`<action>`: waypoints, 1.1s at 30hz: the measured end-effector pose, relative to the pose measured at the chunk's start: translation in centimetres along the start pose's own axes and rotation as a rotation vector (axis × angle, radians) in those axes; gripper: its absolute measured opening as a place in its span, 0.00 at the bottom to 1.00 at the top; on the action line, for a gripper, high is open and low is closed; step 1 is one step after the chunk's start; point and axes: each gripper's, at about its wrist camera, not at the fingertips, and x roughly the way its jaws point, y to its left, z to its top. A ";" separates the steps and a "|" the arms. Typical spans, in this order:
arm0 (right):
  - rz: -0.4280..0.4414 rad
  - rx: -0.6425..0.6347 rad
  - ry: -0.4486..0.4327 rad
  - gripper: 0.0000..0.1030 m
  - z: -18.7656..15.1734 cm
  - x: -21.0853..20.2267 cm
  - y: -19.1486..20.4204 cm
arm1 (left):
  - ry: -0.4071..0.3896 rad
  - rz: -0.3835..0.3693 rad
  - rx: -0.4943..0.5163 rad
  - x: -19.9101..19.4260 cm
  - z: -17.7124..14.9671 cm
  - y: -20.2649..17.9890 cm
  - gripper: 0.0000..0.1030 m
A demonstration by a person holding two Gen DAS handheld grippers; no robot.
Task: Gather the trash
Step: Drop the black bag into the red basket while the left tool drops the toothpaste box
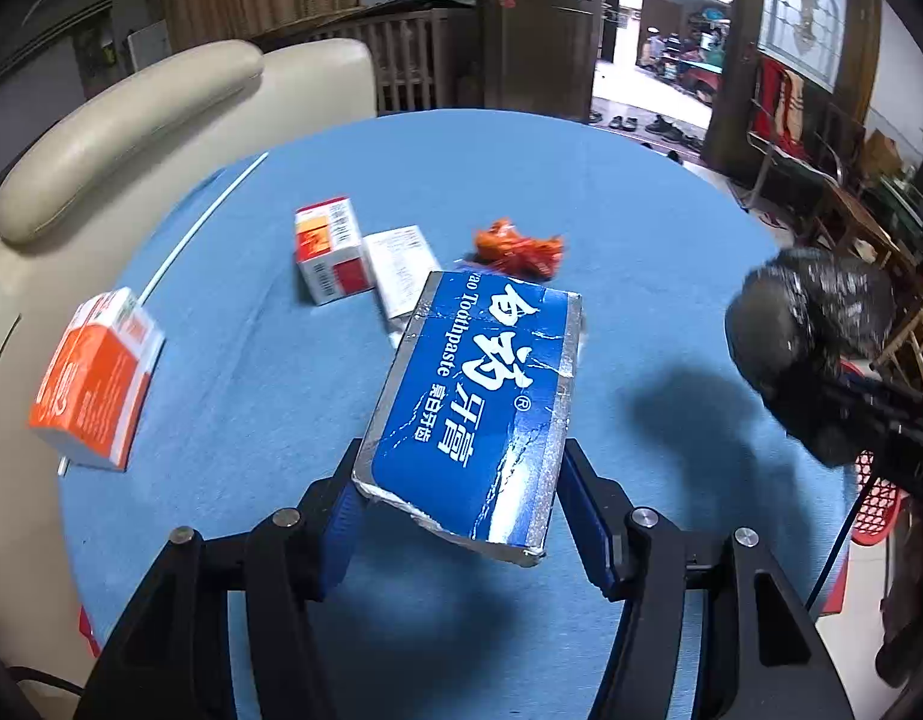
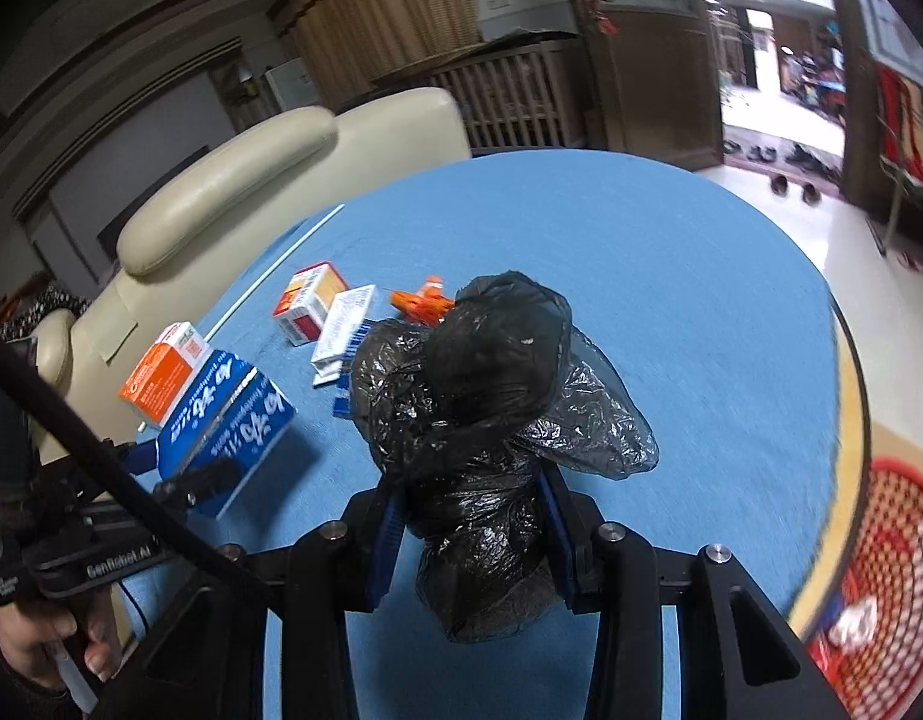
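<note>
My left gripper (image 1: 461, 480) is shut on a blue toothpaste box (image 1: 473, 396) and holds it above the blue round table (image 1: 611, 210); the box also shows in the right wrist view (image 2: 227, 420). My right gripper (image 2: 470, 504) is shut on a crumpled black plastic bag (image 2: 479, 396), seen at the right in the left wrist view (image 1: 809, 324). On the table lie an orange box (image 1: 95, 384), a red and white box (image 1: 329, 249), a white flat packet (image 1: 401, 270) and an orange wrapper (image 1: 518, 249).
A cream leather chair (image 1: 131, 120) stands against the table's far left. A white thin stick (image 1: 203, 222) lies near that edge. A red mesh basket (image 2: 875, 582) sits on the floor at the right. An open doorway (image 1: 659, 60) is beyond the table.
</note>
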 end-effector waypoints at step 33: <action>-0.391 0.486 -0.074 0.42 -10.1 -12.5 -24.7 | -0.047 -0.301 0.383 -1.7 2.8 -24.4 0.61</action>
